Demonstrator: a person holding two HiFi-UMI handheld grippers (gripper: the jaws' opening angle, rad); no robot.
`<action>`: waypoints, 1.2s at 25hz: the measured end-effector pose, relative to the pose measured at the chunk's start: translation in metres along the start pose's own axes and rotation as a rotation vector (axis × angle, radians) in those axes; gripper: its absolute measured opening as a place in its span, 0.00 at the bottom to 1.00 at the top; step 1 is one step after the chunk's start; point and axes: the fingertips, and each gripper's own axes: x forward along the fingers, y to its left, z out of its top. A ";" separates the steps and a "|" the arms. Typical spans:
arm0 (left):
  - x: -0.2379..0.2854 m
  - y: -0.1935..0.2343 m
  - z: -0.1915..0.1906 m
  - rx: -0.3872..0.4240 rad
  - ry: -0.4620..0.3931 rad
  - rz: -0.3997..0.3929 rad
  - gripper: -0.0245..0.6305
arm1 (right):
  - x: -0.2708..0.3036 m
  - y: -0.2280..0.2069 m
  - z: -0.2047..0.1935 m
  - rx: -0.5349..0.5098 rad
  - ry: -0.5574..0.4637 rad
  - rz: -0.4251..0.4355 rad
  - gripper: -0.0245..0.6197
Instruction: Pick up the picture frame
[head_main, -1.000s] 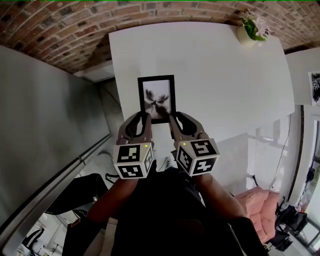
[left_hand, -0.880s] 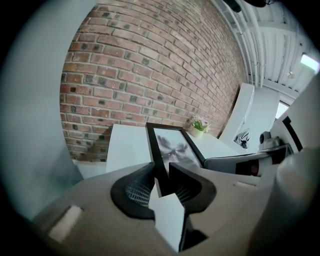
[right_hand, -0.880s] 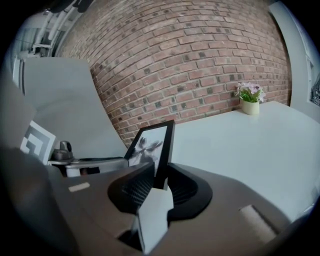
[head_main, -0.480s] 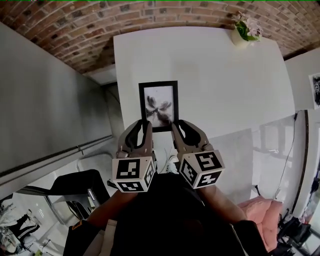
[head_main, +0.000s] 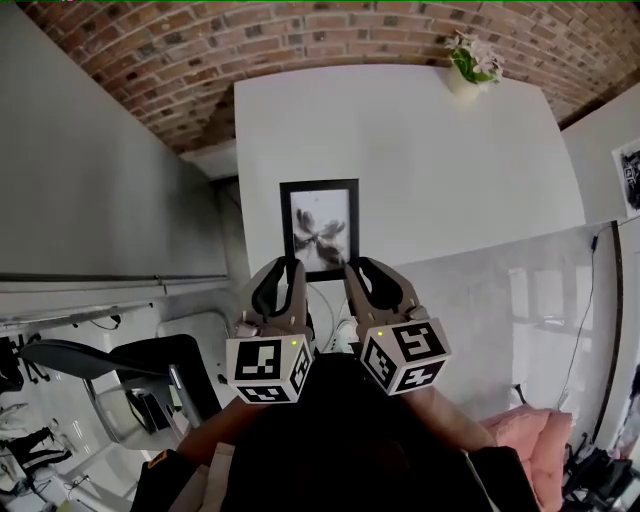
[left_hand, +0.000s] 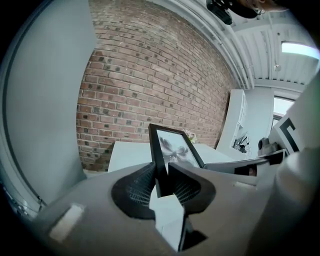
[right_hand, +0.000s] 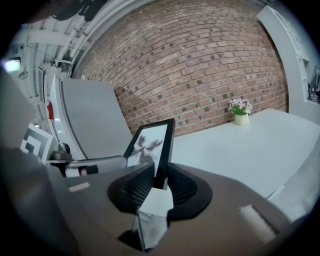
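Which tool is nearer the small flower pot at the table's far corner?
Right. The right tool grips the picture frame's right edge, on the flower pot's side; the left tool, jaws closing on the frame's left edge, sits farther away.

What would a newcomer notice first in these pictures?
A black picture frame is held up over the near edge of the white table. The left tool, its jaws closing, and the right tool each clamp a bottom corner of it. A small flower pot stands at the table's far edge, before a brick wall.
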 end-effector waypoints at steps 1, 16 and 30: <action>-0.005 -0.003 -0.001 0.000 -0.006 0.002 0.15 | -0.006 0.002 -0.001 -0.003 -0.005 0.004 0.16; -0.049 -0.028 -0.010 -0.014 -0.082 0.024 0.14 | -0.054 0.014 -0.011 -0.052 -0.052 0.042 0.15; -0.041 -0.032 -0.008 -0.015 -0.078 0.020 0.14 | -0.053 0.008 -0.008 -0.048 -0.050 0.036 0.15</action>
